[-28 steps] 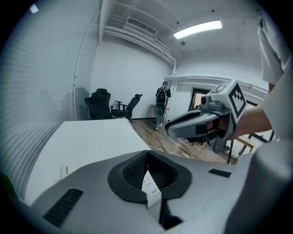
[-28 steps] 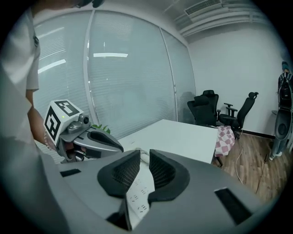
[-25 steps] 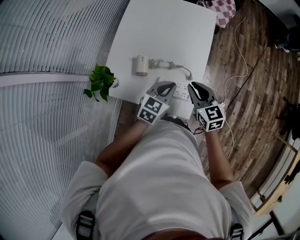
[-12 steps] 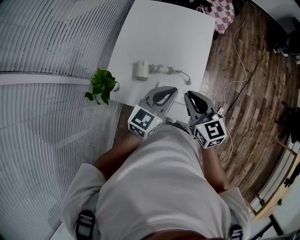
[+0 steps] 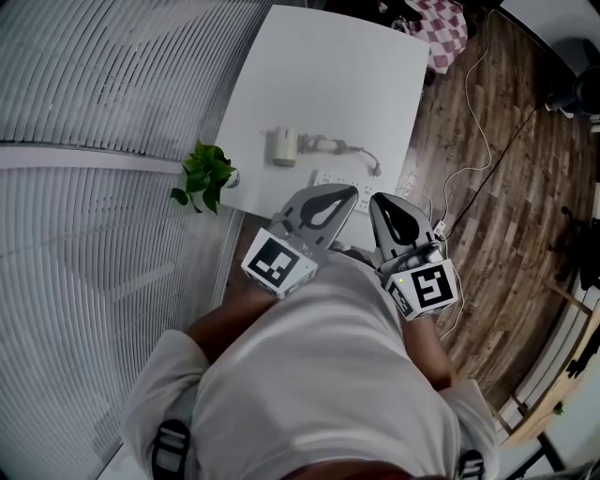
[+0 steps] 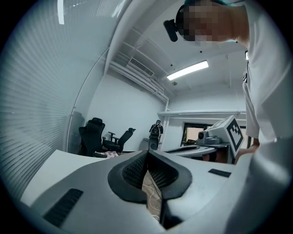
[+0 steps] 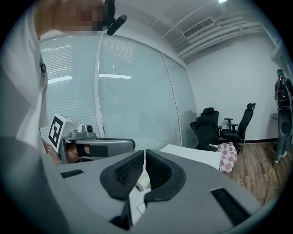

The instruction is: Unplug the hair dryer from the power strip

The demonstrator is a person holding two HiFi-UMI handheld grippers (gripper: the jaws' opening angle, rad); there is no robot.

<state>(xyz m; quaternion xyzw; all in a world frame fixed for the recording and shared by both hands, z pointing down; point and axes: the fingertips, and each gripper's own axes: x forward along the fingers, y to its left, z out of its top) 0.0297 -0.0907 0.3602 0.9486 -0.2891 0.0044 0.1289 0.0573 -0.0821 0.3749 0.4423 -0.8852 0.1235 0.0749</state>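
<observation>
**Head view, with the two gripper views.** The hair dryer, a small cream body with rounded corners, lies on the white table, a smooth matt square slab. Its pale cord runs from the body towards the right of the view and bends down to a plug end at the far edge of the power strip. The strip is a flat white bar lying near the table's front edge. Whether the plug sits in a socket cannot be made out at this size.

The left gripper and the right gripper are held side by side above the table's front edge, partly covering the strip. Both are grey moulded shells with dark ribbed pads and a black-and-white marker cube at the rear.

- **Left gripper view:** the jaws of the left gripper meet at their tips and grasp nothing.
- **Right gripper view:** the jaws of the right gripper have just been closing and now stand almost together. Only a thin slit is left, with nothing in it.

A leafy green plant stands at the table's left corner, beside ribbed blinds. To the right is a dark plank floor with a thin white cable lying on it. A checked cloth lies at the far corner, and black office chairs stand beyond it.
</observation>
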